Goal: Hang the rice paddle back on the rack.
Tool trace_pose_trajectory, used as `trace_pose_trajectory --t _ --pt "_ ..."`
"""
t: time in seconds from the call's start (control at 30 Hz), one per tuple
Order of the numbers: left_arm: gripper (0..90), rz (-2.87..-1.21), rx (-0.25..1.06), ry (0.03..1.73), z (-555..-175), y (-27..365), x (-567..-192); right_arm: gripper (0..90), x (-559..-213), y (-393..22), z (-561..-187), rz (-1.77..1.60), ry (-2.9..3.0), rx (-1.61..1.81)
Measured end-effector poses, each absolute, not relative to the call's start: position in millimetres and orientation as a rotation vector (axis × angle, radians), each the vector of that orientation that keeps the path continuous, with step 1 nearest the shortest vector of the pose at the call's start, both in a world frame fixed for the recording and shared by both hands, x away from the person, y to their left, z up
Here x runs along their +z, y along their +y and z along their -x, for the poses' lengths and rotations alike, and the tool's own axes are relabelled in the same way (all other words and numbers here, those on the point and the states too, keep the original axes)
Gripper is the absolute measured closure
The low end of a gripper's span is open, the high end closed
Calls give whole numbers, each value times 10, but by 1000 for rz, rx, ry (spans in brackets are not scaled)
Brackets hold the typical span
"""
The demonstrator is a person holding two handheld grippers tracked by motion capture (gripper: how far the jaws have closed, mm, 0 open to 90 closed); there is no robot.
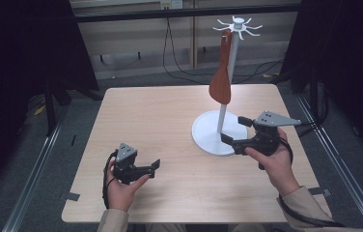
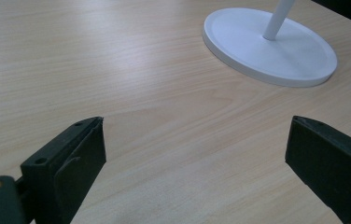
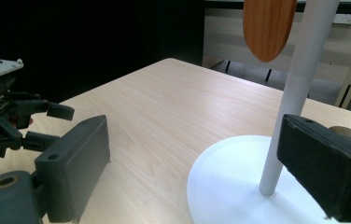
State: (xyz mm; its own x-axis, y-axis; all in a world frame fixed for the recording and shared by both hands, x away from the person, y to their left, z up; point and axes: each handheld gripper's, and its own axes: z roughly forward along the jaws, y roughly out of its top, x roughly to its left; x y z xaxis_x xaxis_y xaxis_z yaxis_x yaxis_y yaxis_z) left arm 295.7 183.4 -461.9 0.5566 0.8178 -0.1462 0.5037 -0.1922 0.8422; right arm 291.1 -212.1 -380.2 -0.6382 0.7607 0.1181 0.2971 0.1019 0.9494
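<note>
Wood-grain table (image 1: 170,125) stands on grey floor (image 1: 39,159), with dark curtains at both sides and a pale wall with cables behind. Its middle and left lie bare out to the rounded edges. A white stand (image 1: 220,130) sits right of centre, a brown wooden spatula (image 1: 221,72) hanging from its top hooks. The right gripper (image 1: 232,129), jaws apart, reaches over the stand's base beside the pole. The left gripper (image 1: 154,168), jaws apart and empty, rests near the front edge, well apart from the stand.
</note>
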Motion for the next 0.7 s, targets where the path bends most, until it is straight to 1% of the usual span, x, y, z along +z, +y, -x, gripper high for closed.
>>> trace_pose_trajectory --t 0.7 --pt "53 -1848 409 1053 -2939 1818 -4599 90 -4180 -2222 -2683 -1038 2059 1501"
